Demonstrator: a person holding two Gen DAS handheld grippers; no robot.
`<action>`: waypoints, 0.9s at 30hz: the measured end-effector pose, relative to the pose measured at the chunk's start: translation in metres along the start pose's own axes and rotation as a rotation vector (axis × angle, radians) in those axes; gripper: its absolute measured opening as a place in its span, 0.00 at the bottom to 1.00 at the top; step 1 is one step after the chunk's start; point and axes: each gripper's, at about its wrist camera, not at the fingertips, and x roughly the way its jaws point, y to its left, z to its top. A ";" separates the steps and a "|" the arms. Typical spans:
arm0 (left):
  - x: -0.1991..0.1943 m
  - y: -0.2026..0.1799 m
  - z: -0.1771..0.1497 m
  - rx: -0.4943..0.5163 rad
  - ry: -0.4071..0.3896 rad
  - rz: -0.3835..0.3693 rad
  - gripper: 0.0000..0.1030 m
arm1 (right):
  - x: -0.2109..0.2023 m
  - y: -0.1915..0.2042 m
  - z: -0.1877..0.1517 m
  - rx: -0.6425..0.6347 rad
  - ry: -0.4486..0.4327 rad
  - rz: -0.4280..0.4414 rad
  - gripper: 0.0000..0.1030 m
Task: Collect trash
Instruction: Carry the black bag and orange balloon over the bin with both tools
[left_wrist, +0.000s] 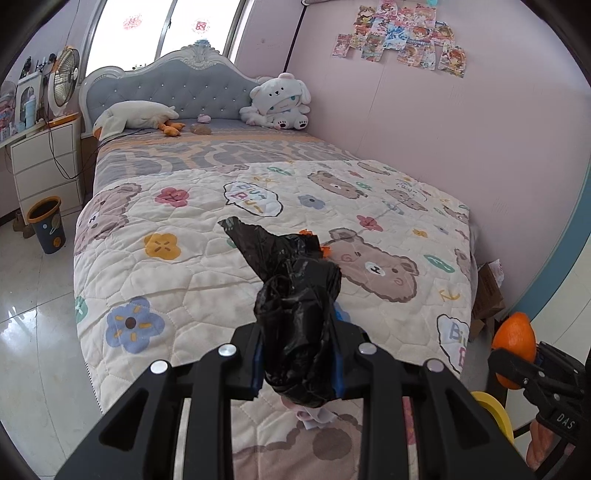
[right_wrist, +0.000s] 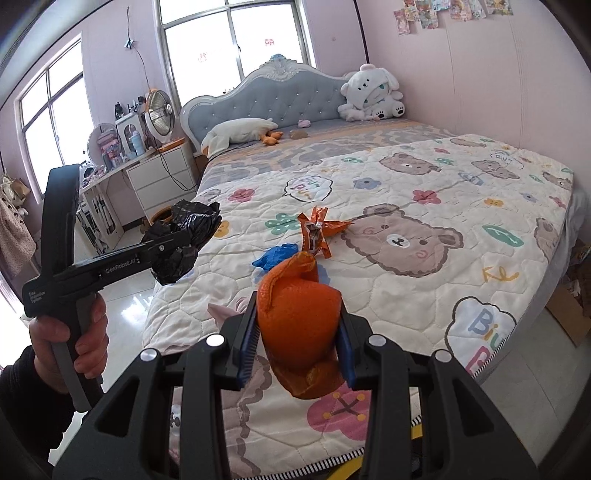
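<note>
Pinching a black bag, the left gripper is held above the bed; orange peel, soft and light, is clamped mid-body by the right gripper.

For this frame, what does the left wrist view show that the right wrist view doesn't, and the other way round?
Only the left wrist view shows the waste bin standing clear on the floor by the drawers.

Only the right wrist view shows the orange wrapper and blue scrap lying plainly on the quilt, plus the hand holding the left tool.

Both show the left claw shut on a black plastic bag and the right claw shut on orange peel.
</note>
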 end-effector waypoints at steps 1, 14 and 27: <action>-0.004 -0.003 -0.001 0.000 -0.002 -0.013 0.25 | -0.006 -0.002 0.000 0.003 -0.008 -0.005 0.34; -0.052 -0.067 -0.018 0.095 -0.041 -0.115 0.25 | -0.071 -0.032 -0.007 0.040 -0.087 -0.077 0.34; -0.067 -0.128 -0.050 0.216 0.003 -0.201 0.25 | -0.118 -0.068 -0.032 0.131 -0.095 -0.149 0.34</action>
